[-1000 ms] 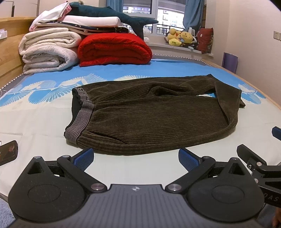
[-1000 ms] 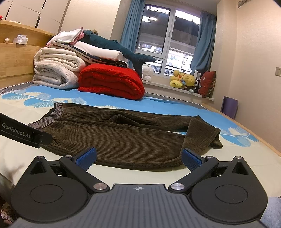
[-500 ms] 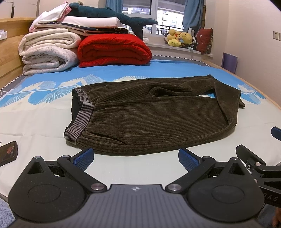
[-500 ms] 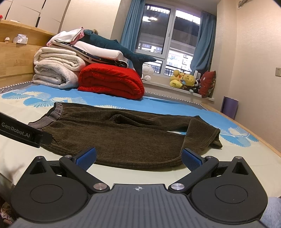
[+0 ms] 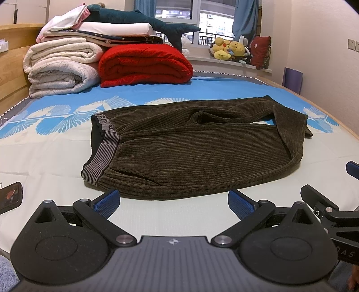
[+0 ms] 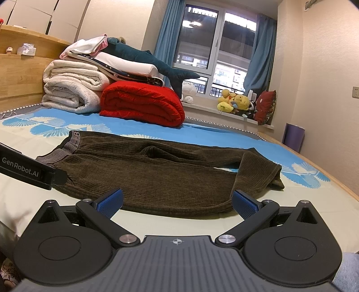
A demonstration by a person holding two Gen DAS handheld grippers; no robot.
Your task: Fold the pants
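Nearest the cameras, the left gripper (image 5: 172, 201) and the right gripper (image 6: 177, 203) both hang over the near edge of the bed (image 5: 44, 155), each with its blue-padded jaws spread wide and nothing between them. Neither touches cloth. In the right wrist view the side of the left gripper crosses the left border, and the white lettering "GenRobot.AI" reads clearly on it. A dark phone (image 5: 10, 197) lies by the near left edge of the bed.

Just beyond the jaws lie the pants (image 5: 193, 150), dark brown corduroy, spread across the middle of the bed. The grey ribbed waistband (image 5: 105, 150) points toward the left edge and carries lettering too small to read beyond a "B". The legs run to the right edge, where the ends are turned back on themselves.

Folding looks not yet begun; this seems to be the approach. The next move probably calls for both grippers to go forward and down and pinch the near long edge, one near the waistband, one near the leg bend.

At the far edge sit a rolled red blanket (image 5: 145, 65), stacked white bedding (image 5: 62, 67) and a plush shark (image 5: 143, 21).
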